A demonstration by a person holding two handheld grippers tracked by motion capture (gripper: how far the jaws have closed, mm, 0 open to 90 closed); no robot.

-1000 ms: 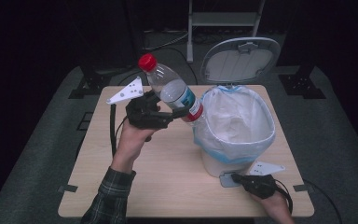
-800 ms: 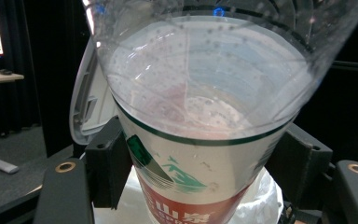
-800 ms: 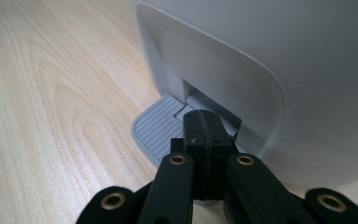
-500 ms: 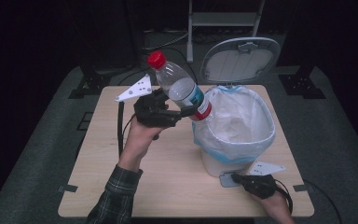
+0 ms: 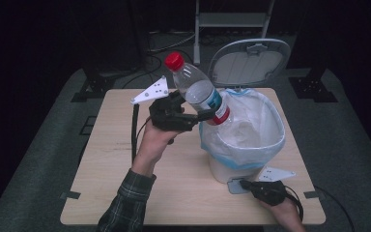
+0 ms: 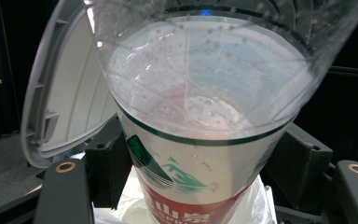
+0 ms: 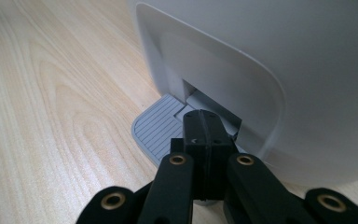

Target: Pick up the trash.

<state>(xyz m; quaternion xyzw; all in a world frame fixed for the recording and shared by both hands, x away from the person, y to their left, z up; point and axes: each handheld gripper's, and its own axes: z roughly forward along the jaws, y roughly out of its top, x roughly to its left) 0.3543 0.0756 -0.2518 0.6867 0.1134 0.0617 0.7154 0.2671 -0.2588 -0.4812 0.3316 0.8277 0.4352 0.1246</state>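
A clear plastic bottle (image 5: 198, 89) with a red cap and a red-and-white label is tilted, cap up and to the left. Its base hangs over the left rim of a white pedal bin (image 5: 222, 169). My left gripper (image 5: 207, 115) is shut on the bottle's lower part. In the left gripper view the bottle (image 6: 200, 116) sits between the black pads (image 6: 107, 168), with the open grey lid (image 6: 65, 93) behind. At the bin's front, my right gripper (image 5: 244, 184) is shut, and its tips (image 7: 204, 128) rest on the grey ribbed pedal (image 7: 156, 128).
The bin has a white liner bag with a blue edge (image 5: 270, 145), and its lid (image 5: 251, 63) stands open at the back. The wooden table (image 5: 106, 145) is bare to the left of the bin. Around the table the floor is dark, with cables and stands.
My left gripper has carried the bottle to the right, toward the bin's opening. The right gripper has stayed on the pedal.
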